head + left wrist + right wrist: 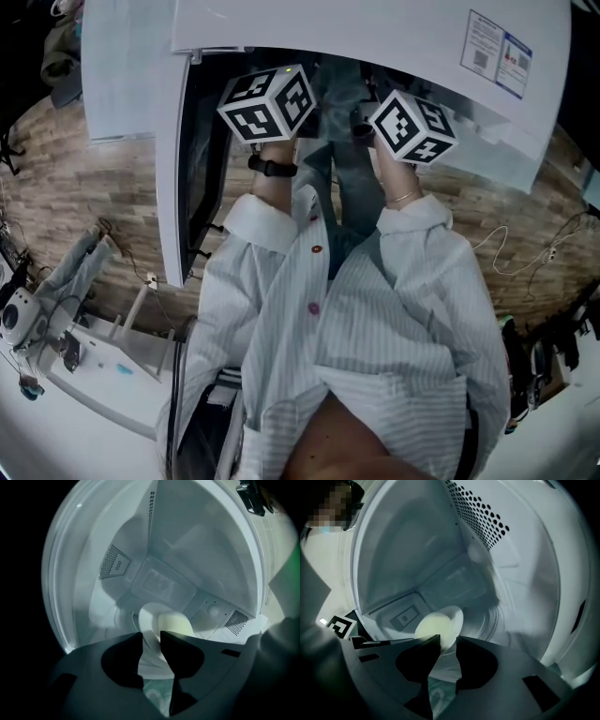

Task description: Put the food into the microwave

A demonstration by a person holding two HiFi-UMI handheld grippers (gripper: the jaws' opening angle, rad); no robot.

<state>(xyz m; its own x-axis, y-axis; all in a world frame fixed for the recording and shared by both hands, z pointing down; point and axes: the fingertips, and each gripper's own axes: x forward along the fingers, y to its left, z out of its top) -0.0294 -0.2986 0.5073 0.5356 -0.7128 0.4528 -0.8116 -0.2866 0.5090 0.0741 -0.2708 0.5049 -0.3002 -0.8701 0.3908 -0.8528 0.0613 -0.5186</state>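
Note:
A white plate (149, 620) with a pale yellow bun (176, 623) on it lies low inside the white microwave (375, 28). My left gripper (151, 637) reaches into the cavity, and the plate's rim stands in the gap between its jaws, which look parted and loose. My right gripper (448, 641) straddles the plate (456, 616) from the other side, its jaws likewise parted, with the bun (433, 626) just beyond them. In the head view only the two marker cubes (267, 103) (412, 125) and the striped sleeves show; the fingertips are hidden inside the oven.
The microwave door (171, 187) hangs open on the left, close to my left forearm. Perforated vents (480, 513) line the cavity wall. White equipment (94, 356) stands at the lower left and a cable (525, 253) lies on the wooden floor at the right.

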